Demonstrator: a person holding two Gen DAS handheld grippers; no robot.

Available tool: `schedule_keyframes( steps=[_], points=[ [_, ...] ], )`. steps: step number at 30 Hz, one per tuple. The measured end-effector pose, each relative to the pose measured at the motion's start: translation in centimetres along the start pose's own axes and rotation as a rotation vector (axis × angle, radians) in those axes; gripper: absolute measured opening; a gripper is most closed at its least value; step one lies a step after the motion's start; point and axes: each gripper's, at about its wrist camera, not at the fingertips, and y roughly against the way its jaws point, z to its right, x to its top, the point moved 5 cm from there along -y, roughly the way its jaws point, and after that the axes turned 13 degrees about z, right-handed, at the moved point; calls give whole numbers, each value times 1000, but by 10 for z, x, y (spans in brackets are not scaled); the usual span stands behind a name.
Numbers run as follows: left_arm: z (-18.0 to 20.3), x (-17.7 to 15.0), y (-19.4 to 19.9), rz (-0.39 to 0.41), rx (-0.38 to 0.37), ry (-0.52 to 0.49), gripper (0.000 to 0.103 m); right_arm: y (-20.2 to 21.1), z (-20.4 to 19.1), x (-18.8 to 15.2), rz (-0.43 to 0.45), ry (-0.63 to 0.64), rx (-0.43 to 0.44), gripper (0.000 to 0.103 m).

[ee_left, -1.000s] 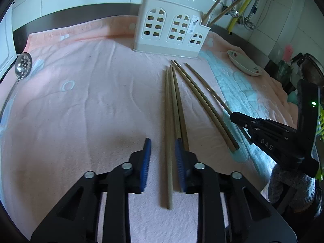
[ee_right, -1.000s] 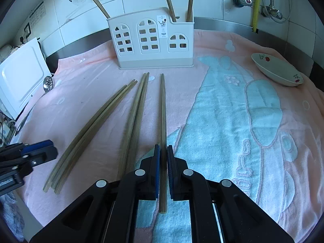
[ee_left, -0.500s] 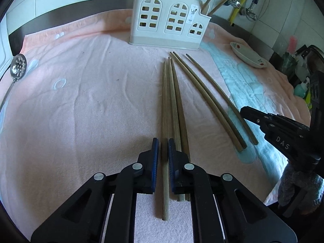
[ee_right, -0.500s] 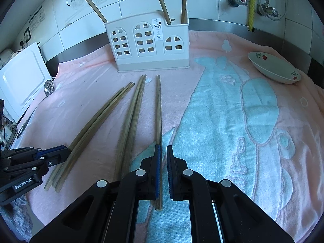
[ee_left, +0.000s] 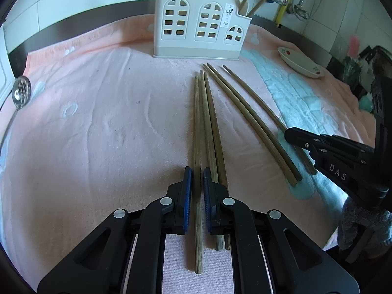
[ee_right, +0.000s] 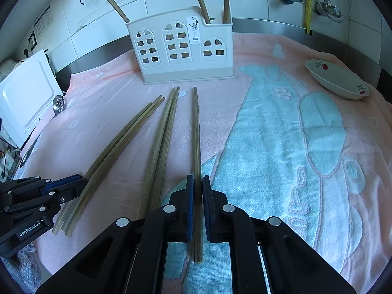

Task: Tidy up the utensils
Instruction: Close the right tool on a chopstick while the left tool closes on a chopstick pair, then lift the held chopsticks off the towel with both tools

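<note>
Since a second ago my left gripper [ee_left: 196, 171] has gone from spread wide to pinched on the leftmost chopstick [ee_left: 196, 127], and both cameras sit a little higher than they did, so I judge both sticks have begun to come up off the towel [ee_left: 98, 127]. My right gripper [ee_right: 198, 180] was already clamped on the lone chopstick [ee_right: 196, 132] at the towel's blue patch and is unchanged in its grip.

I hold each stick near its thick end so the thin tip leads toward the white holder [ee_right: 181, 49], which stands upright at the back with three chopsticks already in it. One stick per gripper keeps them from crossing on the way. Two sticks [ee_left: 215, 147] lie touching beside my left pick, and another pair [ee_left: 247, 120] lies between them and the right gripper's stick, all pointing at the holder.

Whether either clamped stick is clear of the cloth I cannot tell; the far tips look close to the towel. The butt ends of the neighbouring sticks run under my left finger and are partly hidden. The holder's compartments are hidden from above, so I cannot see which slots have room. A slotted spoon [ee_left: 21, 90] is cut off at the left edge, and a small bowl [ee_right: 336, 82] sits well apart at the right.
</note>
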Motion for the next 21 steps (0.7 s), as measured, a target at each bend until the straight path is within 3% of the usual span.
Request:
schedule_keyframes(
  steps=[12, 21],
  points=[
    [-7, 22, 26, 82, -27, 12, 6, 14, -2, 7, 39, 34, -18, 6],
    [-8, 63, 58, 191, -45, -29, 6, 51, -1, 48, 152, 53, -18, 6]
  ],
)
